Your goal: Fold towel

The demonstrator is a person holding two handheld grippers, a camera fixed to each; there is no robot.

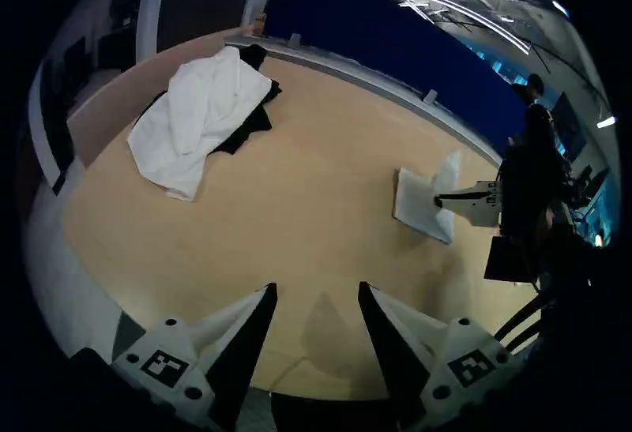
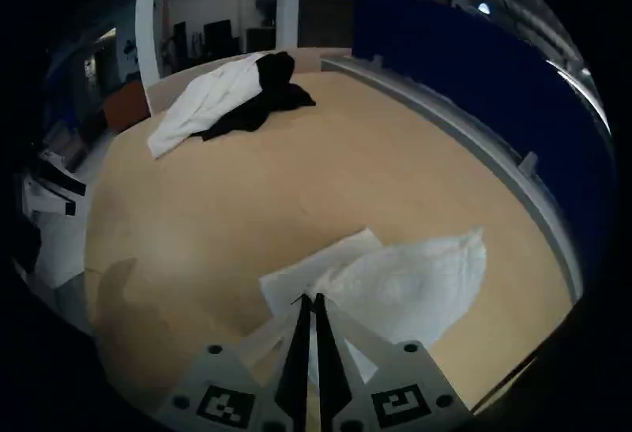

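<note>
Right gripper view shows the right gripper (image 2: 310, 299) with its fingers pressed together on the near edge of the white towel (image 2: 403, 274), which lies near the right edge of the wooden desk (image 2: 316, 179). The left gripper (image 1: 316, 298) hangs wide open above the near edge, well apart from the towel. At the far left corner lie one white cloth (image 1: 197, 116) and one black cloth (image 1: 253, 120). One blue partition (image 1: 395, 45) stands along the far edge.

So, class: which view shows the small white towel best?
The right gripper view: the towel lies close, folds clear, the right gripper shut on its near edge. The left gripper view shows it small and far off across the table.
</note>
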